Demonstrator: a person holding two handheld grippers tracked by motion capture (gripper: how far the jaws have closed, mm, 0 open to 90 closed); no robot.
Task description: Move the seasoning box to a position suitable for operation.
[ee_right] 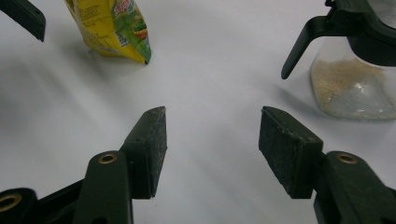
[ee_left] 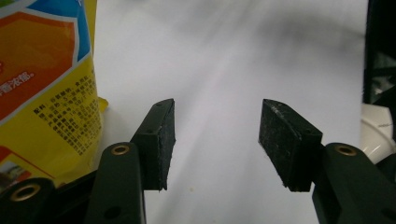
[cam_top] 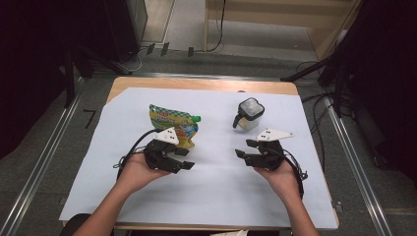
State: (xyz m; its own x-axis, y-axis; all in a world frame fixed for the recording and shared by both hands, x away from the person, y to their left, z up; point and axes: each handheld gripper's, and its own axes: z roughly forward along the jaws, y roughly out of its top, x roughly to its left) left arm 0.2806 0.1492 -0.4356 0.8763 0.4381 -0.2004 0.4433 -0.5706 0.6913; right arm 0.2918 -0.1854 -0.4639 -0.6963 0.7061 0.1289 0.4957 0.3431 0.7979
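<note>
A yellow and green pouch [cam_top: 173, 123] with a green cap lies on the white sheet [cam_top: 211, 191], left of centre. My left gripper [cam_top: 187, 159] is just in front of it, open, with nothing between its jaws. In the left gripper view the pouch [ee_left: 42, 84] is close at the left, beside the open left gripper [ee_left: 217, 106]. A clear jar [cam_top: 248, 116] with a black lid and handle stands right of centre. My right gripper [cam_top: 243, 149] is open and empty in front of it. The right gripper view shows the right gripper [ee_right: 212, 113], the jar [ee_right: 350, 84] holding pale grains, and the pouch [ee_right: 116, 28].
The sheet covers a wooden table [cam_top: 201, 84] whose far edge shows bare. Metal rails [cam_top: 39, 162] run along both sides on the floor. Dark stands and cables [cam_top: 339, 69] sit beyond the table's far corners. A tip of the left gripper's jaw [ee_right: 25, 16] shows top left.
</note>
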